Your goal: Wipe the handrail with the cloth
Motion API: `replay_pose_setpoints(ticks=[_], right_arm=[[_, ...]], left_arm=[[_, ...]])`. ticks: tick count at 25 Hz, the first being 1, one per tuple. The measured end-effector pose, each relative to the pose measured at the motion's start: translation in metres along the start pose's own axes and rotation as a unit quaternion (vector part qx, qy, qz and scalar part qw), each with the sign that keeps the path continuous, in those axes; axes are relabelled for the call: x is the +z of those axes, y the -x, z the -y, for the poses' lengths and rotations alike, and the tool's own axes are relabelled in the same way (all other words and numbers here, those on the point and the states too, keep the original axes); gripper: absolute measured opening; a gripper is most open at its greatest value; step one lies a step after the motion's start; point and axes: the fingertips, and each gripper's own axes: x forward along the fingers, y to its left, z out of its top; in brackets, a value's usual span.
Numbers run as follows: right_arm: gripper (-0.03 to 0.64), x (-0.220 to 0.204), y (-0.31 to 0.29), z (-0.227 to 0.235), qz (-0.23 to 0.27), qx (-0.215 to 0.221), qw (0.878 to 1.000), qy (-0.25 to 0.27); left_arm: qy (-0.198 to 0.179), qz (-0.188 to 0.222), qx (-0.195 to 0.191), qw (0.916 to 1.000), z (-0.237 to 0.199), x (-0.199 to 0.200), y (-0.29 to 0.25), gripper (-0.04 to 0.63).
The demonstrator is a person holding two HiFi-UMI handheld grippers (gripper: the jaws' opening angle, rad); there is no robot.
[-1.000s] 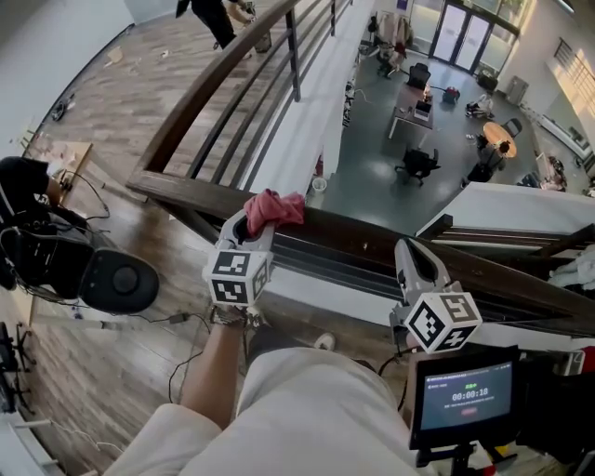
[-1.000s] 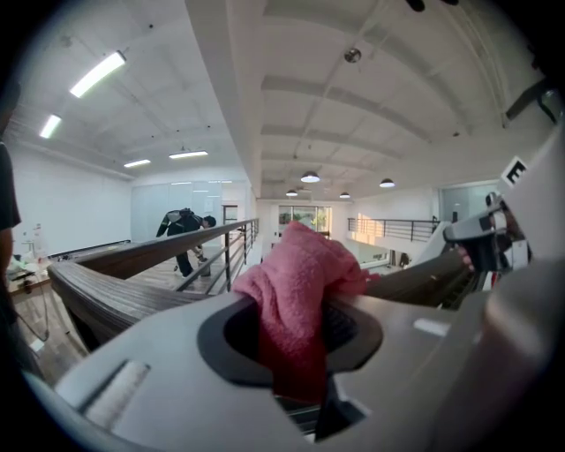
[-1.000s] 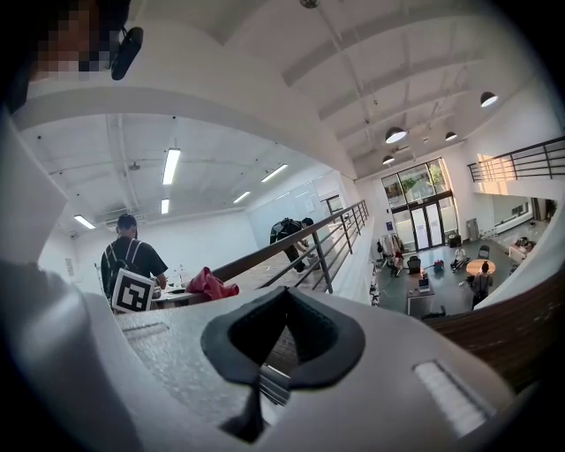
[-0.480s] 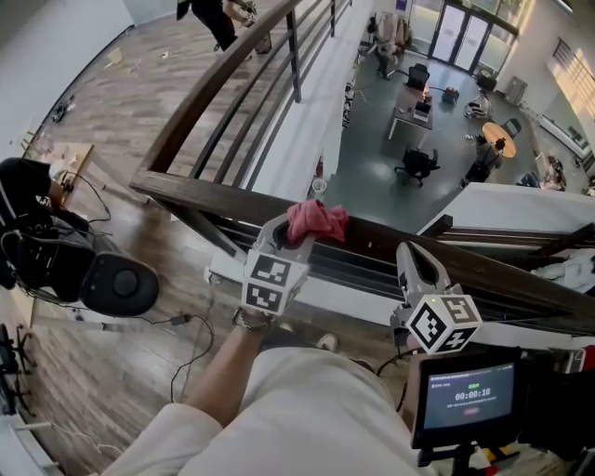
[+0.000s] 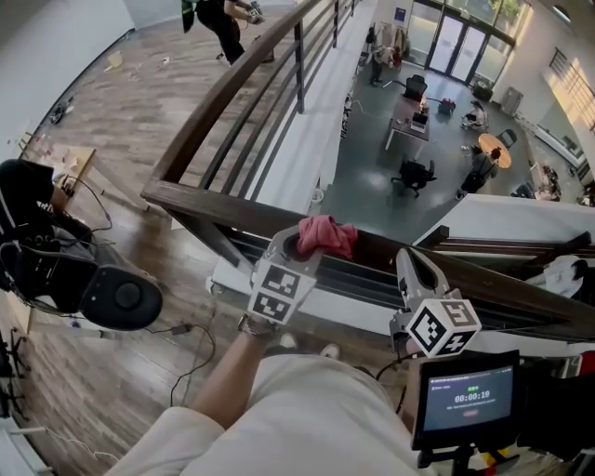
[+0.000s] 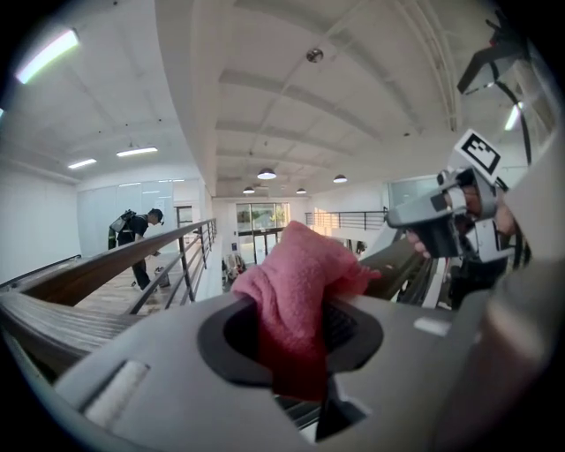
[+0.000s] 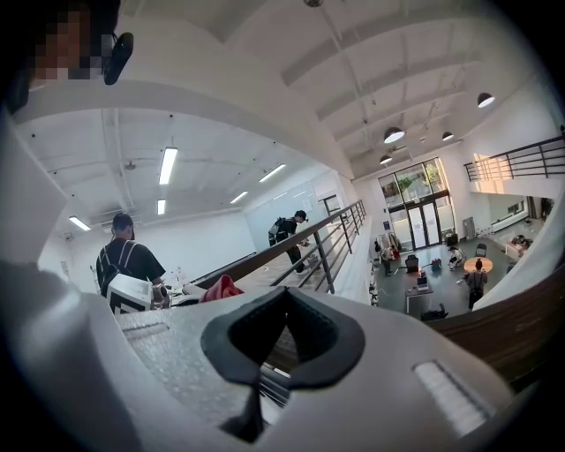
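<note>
While the left gripper (image 5: 299,249) is clenching the pink cloth (image 5: 327,236), it is pressing that bunched wad onto the top of the dark wooden handrail (image 5: 204,203). This stretch of the handrail is running with its long axis from left to right across the head view, sinking a little toward the right. A second stretch is leading away from the corner at its left end, toward a person (image 5: 223,20) who is bending near its far part. The cloth is sitting roughly midway along the near stretch, crumpled into a lump with no clear long axis, and it is sticking out past the jaw tips over the rail's far edge. In the left gripper view the cloth (image 6: 296,291) is filling the gap between the jaws and hanging down through it.

The right gripper (image 5: 414,265) is hovering on the person's side of the handrail, to the right of the cloth and apart from it, pointing toward the rail. Its own view is showing the right gripper (image 7: 281,340) with its pads meeting and nothing between them, and the cloth (image 7: 221,289) is peeking up beyond its left shoulder.

Below the right gripper, on the near side of the handrail, a small screen (image 5: 463,395) is glowing.
</note>
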Motion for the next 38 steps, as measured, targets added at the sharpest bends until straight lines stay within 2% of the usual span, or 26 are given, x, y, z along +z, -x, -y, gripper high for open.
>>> replay_pose_setpoints(ticks=[8,18,22,25,30,33,38], right_arm=[[0.002,-0.005,-0.024,-0.031,-0.004,0.008,1.000,0.007],[0.003,-0.008,-0.036,-0.061,-0.013,0.018,1.000,0.015],[0.002,-0.010,-0.036,-0.067,-0.020,0.013,1.000,0.014],[0.002,-0.013,-0.035,-0.077,-0.024,0.011,1.000,0.017],[0.003,-0.016,-0.029,-0.085,-0.034,0.001,0.999,0.024],[0.002,-0.023,-0.025,-0.085,-0.040,-0.013,0.999,0.022],[0.003,-0.023,-0.021,-0.086,-0.038,-0.030,0.999,0.015]], left_arm=[[0.039,-0.006,0.095,0.9947,-0.095,-0.027,0.045,0.107],[0.052,-0.001,0.173,0.9835,-0.176,-0.040,0.084,0.107],[0.059,-0.006,0.184,0.9811,-0.190,-0.042,0.096,0.107],[0.051,0.006,0.197,0.9790,-0.209,-0.042,0.108,0.107],[0.038,-0.013,0.205,0.9779,-0.225,-0.048,0.118,0.110],[0.035,-0.016,0.212,0.9765,-0.235,-0.053,0.125,0.130],[0.049,0.001,0.225,0.9732,-0.251,-0.052,0.133,0.183]])
